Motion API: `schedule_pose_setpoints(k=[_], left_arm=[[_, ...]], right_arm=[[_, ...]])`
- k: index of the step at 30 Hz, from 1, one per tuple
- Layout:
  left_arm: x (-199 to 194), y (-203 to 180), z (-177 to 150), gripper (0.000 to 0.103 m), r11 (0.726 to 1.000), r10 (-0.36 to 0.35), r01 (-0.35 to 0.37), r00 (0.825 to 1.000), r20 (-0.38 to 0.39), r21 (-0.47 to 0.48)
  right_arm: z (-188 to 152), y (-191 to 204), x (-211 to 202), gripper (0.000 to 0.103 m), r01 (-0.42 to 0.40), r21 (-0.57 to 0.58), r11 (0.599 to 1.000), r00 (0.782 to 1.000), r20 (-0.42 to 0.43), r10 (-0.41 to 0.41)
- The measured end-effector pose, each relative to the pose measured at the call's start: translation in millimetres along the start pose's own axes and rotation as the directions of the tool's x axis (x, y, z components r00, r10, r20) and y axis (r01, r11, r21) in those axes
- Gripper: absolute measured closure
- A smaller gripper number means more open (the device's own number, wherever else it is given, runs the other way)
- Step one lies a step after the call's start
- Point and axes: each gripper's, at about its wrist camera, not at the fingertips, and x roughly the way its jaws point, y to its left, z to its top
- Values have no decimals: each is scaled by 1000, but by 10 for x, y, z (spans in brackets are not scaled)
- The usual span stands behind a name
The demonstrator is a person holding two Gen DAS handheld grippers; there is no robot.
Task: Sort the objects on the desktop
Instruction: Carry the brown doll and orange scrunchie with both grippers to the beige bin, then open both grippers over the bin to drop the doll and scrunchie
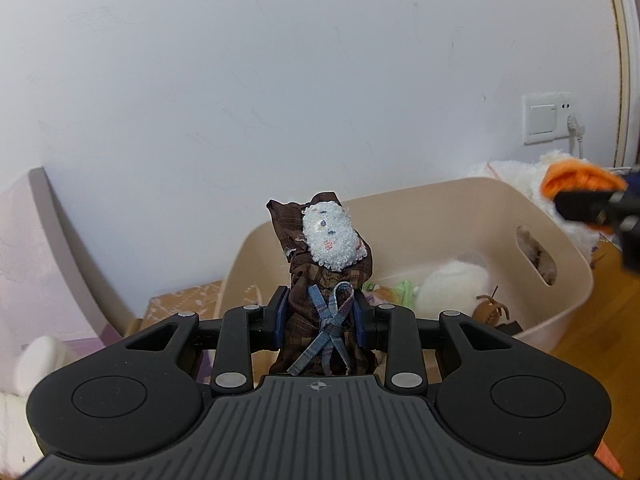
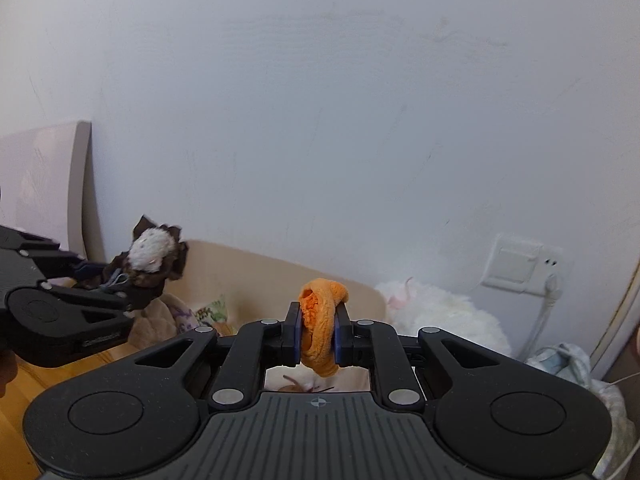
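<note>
Brown-clothed doll [image 1: 324, 280] sits clamped in the left hand-held gripper [image 1: 322, 316] at frame centre, before the beige bin [image 1: 460, 208]. Right hand-held gripper [image 2: 317, 336] pinches an orange plush piece [image 2: 320, 320], centre frame.

A small cloth doll [image 1: 326, 280], brown-robed with a white bouclé face and a blue crossed ribbon, is held upright in the left gripper [image 1: 321, 320], jaws closed on its body. Behind it a beige plastic bin [image 1: 460, 208] with a side handle slot is seen, white fluffy items and printed cloth lying inside. At the right edge, an orange plush piece [image 1: 580, 178] is gripped by the right gripper [image 1: 592, 204], blurred. A wall socket plate [image 1: 550, 118] is noted on the white wall.
</note>
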Motion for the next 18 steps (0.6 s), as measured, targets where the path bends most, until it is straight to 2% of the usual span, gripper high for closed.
schedule_pose_setpoints(k=[6,13,14,16,17,18], left_arm=[[285,-113,18,72,1000,-2,2,999,-40,4],[417,-193,-25,69,1000,-1,3,998,-63,22],[421,-200,-43,62,1000,-1,2,998,-56,24],[384,-200,-70,46,1000,-11,12,999,-30,19],[353,-191,-81,34,1000,-8,9,1000,-11,9],[323,-188,-92,29,1000,-3,3,1000,11,-3]], right_arm=[[-87,-54,364,89,-9,45,999,997,-75,13],[-172,73,642,87,6,19,1000,991,-133,-4],[-192,111,667,75,11,5,1000,991,-136,-11],[-183,118,669,62,13,-17,1000,991,-135,-16],[-179,125,653,53,15,-25,1000,991,-132,-18],[-184,127,640,49,16,-31,999,991,-130,-20]])
